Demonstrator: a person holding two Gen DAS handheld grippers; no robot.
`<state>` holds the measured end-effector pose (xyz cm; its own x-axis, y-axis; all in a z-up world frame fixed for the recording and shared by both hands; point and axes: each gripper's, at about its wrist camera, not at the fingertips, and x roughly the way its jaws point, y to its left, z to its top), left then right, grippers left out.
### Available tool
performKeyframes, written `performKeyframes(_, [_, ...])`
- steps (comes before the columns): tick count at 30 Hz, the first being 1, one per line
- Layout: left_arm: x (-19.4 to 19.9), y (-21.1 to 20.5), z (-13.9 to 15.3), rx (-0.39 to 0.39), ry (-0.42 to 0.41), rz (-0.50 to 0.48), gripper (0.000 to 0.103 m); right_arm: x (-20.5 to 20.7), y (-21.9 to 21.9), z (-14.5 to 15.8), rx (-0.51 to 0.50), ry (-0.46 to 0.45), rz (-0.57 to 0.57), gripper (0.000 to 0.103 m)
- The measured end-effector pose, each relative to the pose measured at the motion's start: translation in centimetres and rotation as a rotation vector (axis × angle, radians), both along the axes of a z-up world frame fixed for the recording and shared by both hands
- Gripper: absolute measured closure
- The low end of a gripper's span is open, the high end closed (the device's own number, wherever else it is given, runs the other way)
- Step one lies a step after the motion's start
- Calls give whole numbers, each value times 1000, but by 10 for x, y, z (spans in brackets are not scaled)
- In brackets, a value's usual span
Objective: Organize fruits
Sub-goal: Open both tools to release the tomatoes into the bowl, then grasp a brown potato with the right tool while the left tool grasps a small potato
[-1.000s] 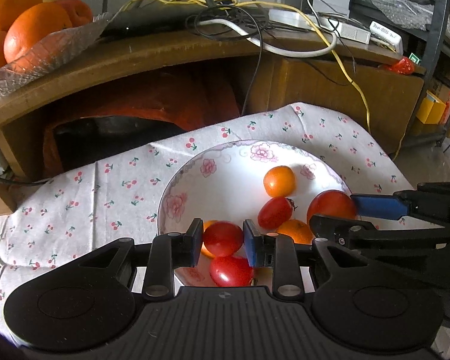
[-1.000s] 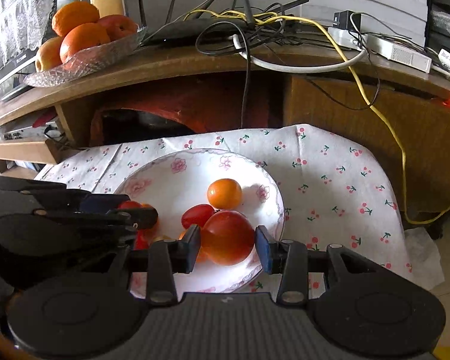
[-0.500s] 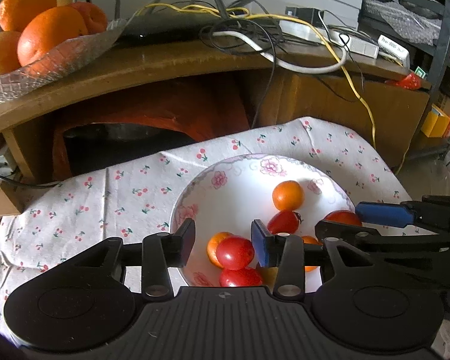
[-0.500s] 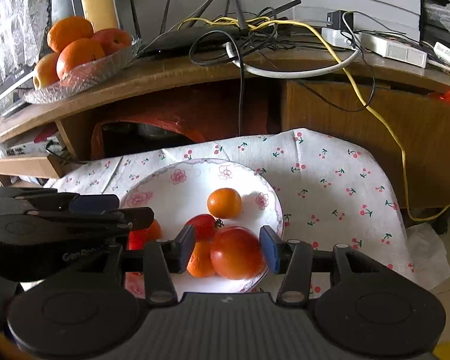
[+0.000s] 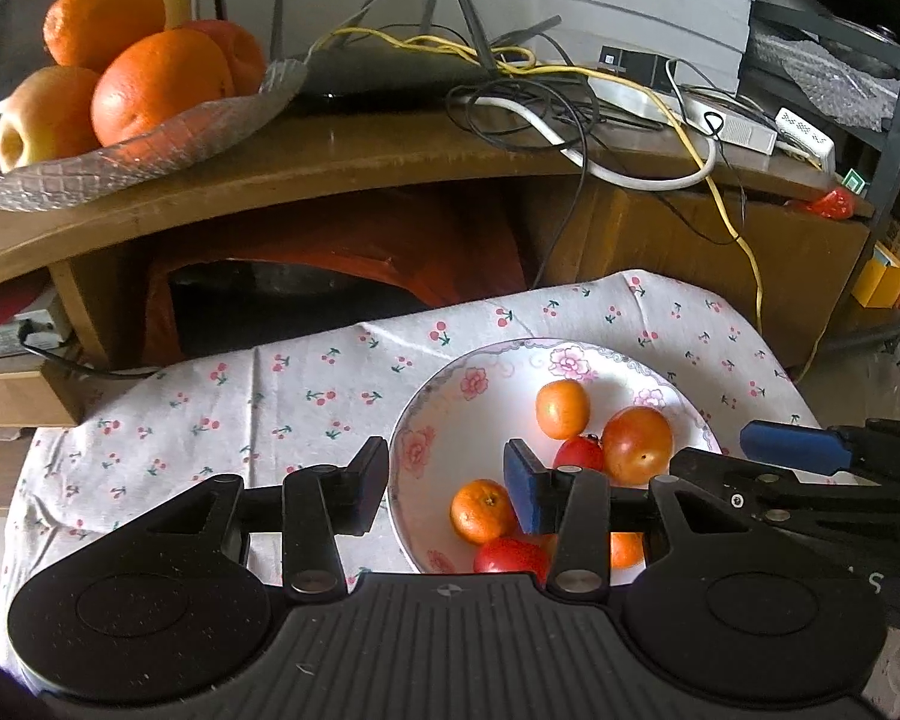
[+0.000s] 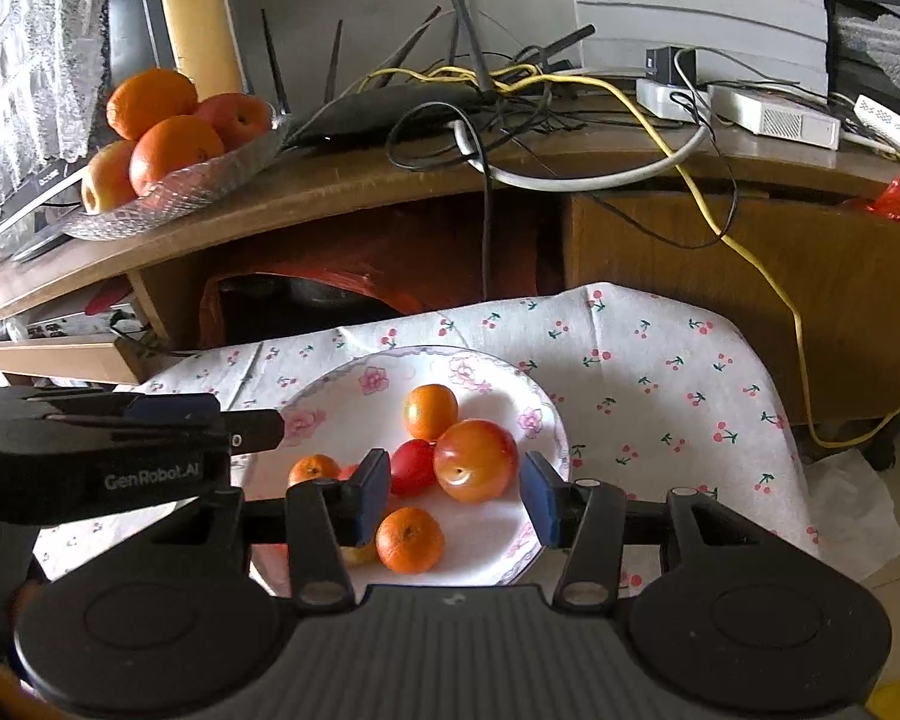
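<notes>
Two hand-held grippers are in view over a floral plate (image 6: 534,420) that sits on a cherry-print cloth (image 6: 660,360) covering a low table.

We note the left hand-held gripper (image 5: 444,480) with its fingers spread wide and nothing between them; its opening spans the plate's left rim. Its blue-padded right finger (image 5: 522,495) stands just beside a small orange mandarin (image 5: 483,510), but we cannot tell whether they touch.

The right hand-held gripper (image 6: 456,495) is likewise spread apart and holds nothing. A large red-orange tomato (image 6: 476,459) lies on the plate in the gap ahead of its fingers, apart from both pads.

Fruit on the plate, as we count from the right wrist view:
- one mandarin at the far side (image 6: 431,411), touching or nearly touching the large tomato;
- one small red tomato (image 6: 413,467) just left of the large one;
- one mandarin nearest the camera (image 6: 410,540);
- the mandarin at the left, partly behind the right gripper's left finger.
From the left wrist view we also see another red tomato (image 5: 507,555) at the plate's near edge, partly hidden by the gripper body.

Behind the table stands a wooden shelf (image 6: 354,180). It carries a glass dish (image 6: 210,186) of oranges and apples at the left, a black router (image 6: 390,108) and a tangle of cables (image 6: 570,120).
</notes>
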<state>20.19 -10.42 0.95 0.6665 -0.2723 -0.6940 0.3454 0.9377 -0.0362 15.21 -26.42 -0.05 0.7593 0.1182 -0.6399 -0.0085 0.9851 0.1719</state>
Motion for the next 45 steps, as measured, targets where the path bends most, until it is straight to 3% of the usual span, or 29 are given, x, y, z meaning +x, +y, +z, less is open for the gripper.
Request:
performKeyframes(11, [-30, 19, 15, 15, -13, -4, 49, -34, 15, 10, -15, -2, 32, 57])
performKeyframes(24, [-72, 53, 4, 35, 58, 14, 48, -73, 50, -3, -29, 60, 126, 57])
performKeyframes(45, [-80, 84, -27, 53, 156, 20, 48, -51, 92, -54, -120, 144, 285, 59])
